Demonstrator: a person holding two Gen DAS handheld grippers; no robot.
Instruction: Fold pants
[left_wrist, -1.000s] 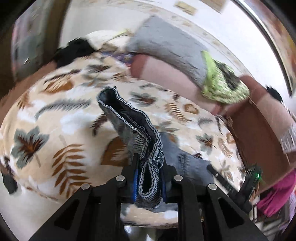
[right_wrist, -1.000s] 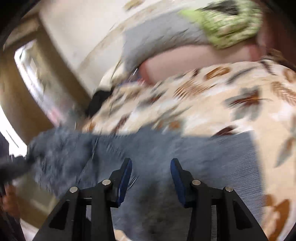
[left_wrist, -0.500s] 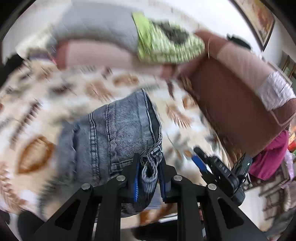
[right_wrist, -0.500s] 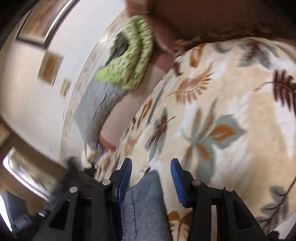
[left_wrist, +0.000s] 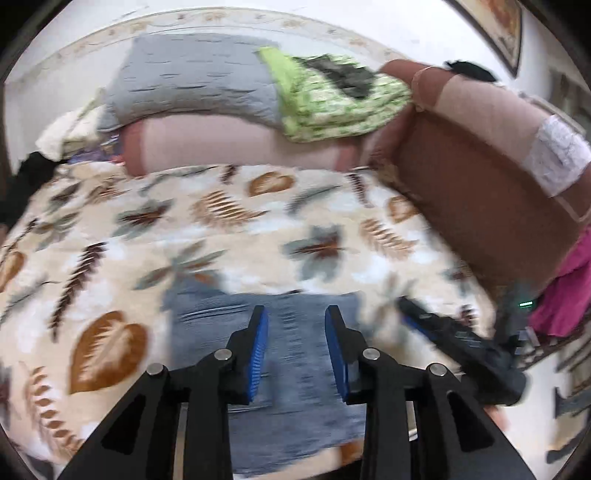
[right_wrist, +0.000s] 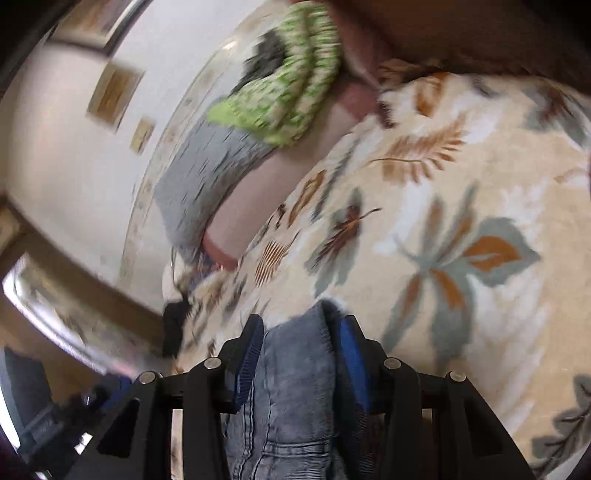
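Left gripper: blue-padded black jaws have just been opening, now parted with a clear gap; nothing clamped. The faded blue denim pants lie flat under and between the fingers, on the cream leaf-print blanket, near its front edge. No pad contact visible in the left wrist view; motion blur softens the edges.

Right gripper: jaws partly open, closed on a bunched fold of the same denim. Fabric fills the gap pad to pad, and its seamed end pokes out just past the fingertips.

Orientation: in the left view the visible denim panel runs as a rectangle from the blanket's front edge away from the camera, ribbed texture crosswise. True long axis can't be confirmed; the rest is hidden below the jaws.

Right gripper shows in the left view just right of the denim.
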